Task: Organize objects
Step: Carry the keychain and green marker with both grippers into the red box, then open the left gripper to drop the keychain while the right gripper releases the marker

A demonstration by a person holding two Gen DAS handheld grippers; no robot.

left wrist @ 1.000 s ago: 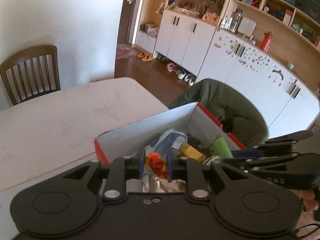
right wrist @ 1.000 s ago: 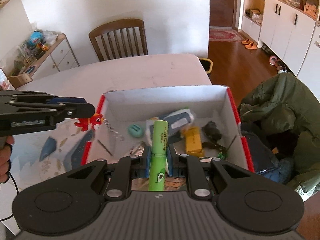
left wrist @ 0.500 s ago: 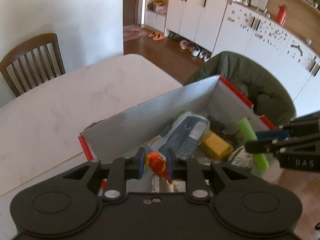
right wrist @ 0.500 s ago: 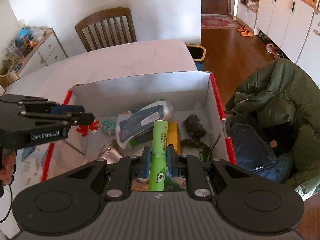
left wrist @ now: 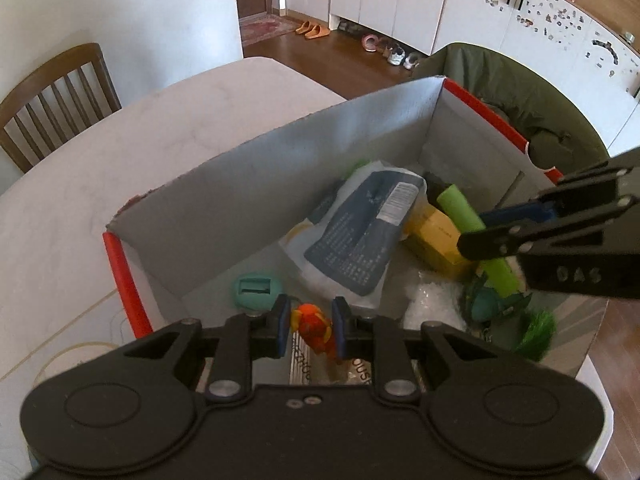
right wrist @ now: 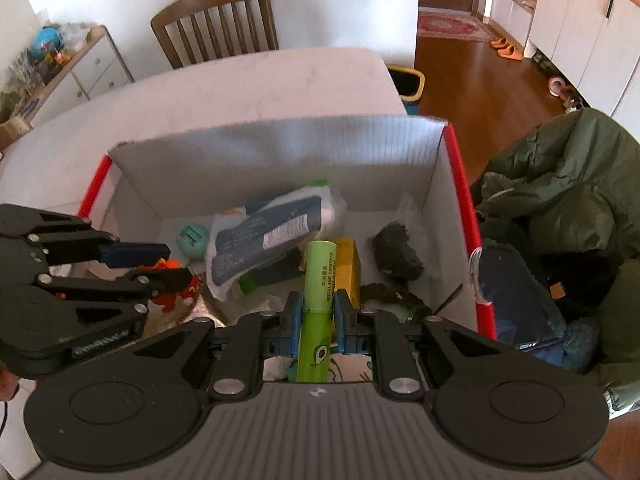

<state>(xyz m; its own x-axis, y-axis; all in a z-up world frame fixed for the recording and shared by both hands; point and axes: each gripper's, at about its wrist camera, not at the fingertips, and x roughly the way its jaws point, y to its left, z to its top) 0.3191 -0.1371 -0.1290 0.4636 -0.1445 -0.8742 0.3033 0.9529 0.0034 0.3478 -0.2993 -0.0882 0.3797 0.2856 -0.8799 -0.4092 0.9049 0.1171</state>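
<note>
Going left to right: the left gripper (left wrist: 307,329) has its jaws pinched on a small orange-and-red plastic toy figure (left wrist: 313,327), hanging just inside the near-left corner of the white cardboard box with red edges (right wrist: 276,148) that sits on the pale marble-look surface (left wrist: 92,168). It's held low over the box floor, probably so it drops in without bouncing. Right past it lies a teal oval gadget (left wrist: 256,289), then a floppy white-and-navy printed pouch (left wrist: 362,232) leaning across the middle, with a yellow carton (left wrist: 438,240) tucked beside it.

The right gripper (right wrist: 316,322) has its jaws clamped around the lower part of a lime-green cylindrical tube (right wrist: 317,312), pointing it forward over the near-right half of the box, above the carton. Gripping it lengthwise like that looks meant for laying it flat among the rest. Neither item looks released yet, so both seem mid-drop-off.
</note>
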